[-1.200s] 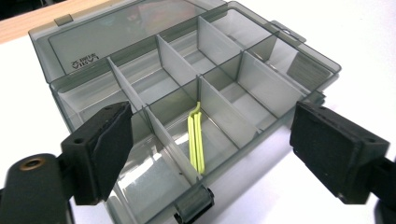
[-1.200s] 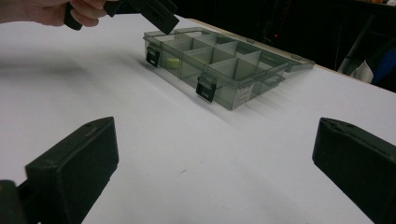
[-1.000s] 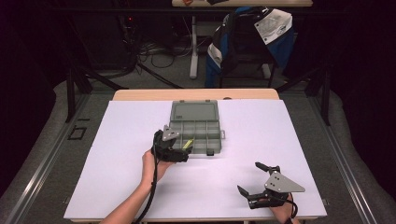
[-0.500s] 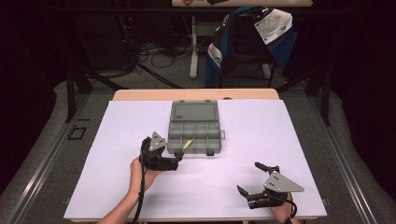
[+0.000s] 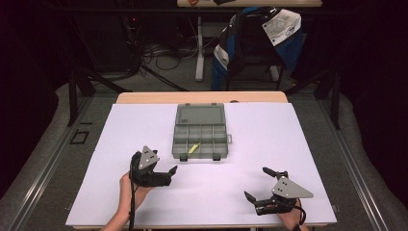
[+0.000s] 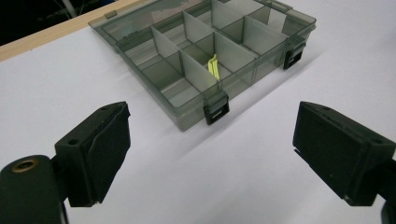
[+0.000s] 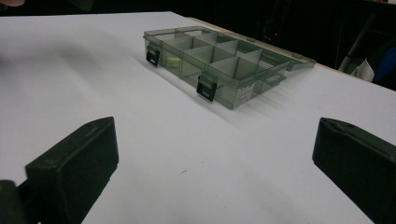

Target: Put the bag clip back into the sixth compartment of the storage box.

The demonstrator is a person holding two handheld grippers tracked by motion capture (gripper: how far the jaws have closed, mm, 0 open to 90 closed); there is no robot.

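- The left gripper (image 5: 161,174) sits at the lower left of the high view with its jaws spread wide and nothing between them; in the left gripper view the two black pads frame bare white surface.
- The right gripper (image 5: 262,185) rests at the lower right of the high view, jaws likewise spread and empty, well apart from everything else.
- Just beyond the left jaws, at the centre of the high view, lies the smoky grey, translucent plastic compartment box (image 5: 199,131), lid folded back flat and two black latches on its near wall.
- A small yellow-green strip (image 6: 213,66) lies in one of the box's middle front compartments; in the left gripper view it shows at the upper centre, leaning along a divider.
- The box stands on the white-covered desk (image 5: 298,144), toward its far edge.
- Judgement: the strip appears placed and the left hand is clear of the box, so the step in hand looks like the pause between placing and closing.
- The next move likely calls for reaching to the far lid and swinging it over, then pressing the latches.
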